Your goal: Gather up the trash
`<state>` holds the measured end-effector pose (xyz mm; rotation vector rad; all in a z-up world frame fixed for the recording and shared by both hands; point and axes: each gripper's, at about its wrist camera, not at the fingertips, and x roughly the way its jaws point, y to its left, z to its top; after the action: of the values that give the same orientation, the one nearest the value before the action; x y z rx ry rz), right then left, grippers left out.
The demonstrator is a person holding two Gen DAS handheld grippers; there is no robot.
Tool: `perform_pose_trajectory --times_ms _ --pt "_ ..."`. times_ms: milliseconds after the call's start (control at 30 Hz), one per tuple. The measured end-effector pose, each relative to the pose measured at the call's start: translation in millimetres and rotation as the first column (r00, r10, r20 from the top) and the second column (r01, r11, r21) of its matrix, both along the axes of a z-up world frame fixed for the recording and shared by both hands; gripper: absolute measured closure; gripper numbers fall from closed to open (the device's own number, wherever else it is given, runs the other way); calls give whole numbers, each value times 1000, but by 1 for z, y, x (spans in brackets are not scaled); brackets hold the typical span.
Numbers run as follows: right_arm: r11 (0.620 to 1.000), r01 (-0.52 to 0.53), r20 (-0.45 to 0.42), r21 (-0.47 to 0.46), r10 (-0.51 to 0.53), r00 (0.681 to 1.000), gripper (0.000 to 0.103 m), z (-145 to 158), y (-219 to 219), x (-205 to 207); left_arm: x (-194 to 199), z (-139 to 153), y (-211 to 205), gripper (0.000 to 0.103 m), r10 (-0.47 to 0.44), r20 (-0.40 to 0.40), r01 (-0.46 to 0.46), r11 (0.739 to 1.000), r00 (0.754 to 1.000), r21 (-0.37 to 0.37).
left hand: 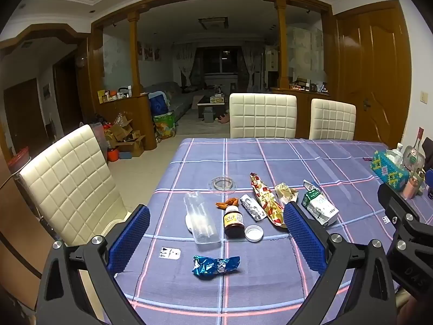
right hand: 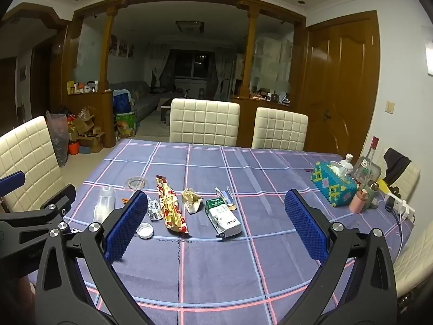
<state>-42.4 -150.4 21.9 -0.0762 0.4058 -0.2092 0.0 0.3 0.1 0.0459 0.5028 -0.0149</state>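
Fingers, left gripper point(left hand: 216, 239): spread wide, nothing between the pads, above the worktop point(left hand: 270, 292)
Fingers, right gripper point(right hand: 213, 226): spread wide, holding nothing
Landmark: brown medicine bottle point(left hand: 232, 220), lying open on the worktop
Blue foil wrapper point(left hand: 215, 266): just in front of the bottle
White cap point(left hand: 253, 233): beside the bottle's right
Clear plastic bottle point(left hand: 201, 220): just left of it
Red-gold wrapper point(left hand: 266, 199): right of it
Milk carton point(left hand: 319, 205): further right
Glass ashtray point(left hand: 222, 184): behind it
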Motion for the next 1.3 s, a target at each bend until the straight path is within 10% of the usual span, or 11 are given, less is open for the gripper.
perform_pose_trajectory --times_ms 1300 --pt "1000 0 -16 2 0 1000 3 -6 2 1 0 -3 0 6 -9 -7 9 1000 1000 -6"
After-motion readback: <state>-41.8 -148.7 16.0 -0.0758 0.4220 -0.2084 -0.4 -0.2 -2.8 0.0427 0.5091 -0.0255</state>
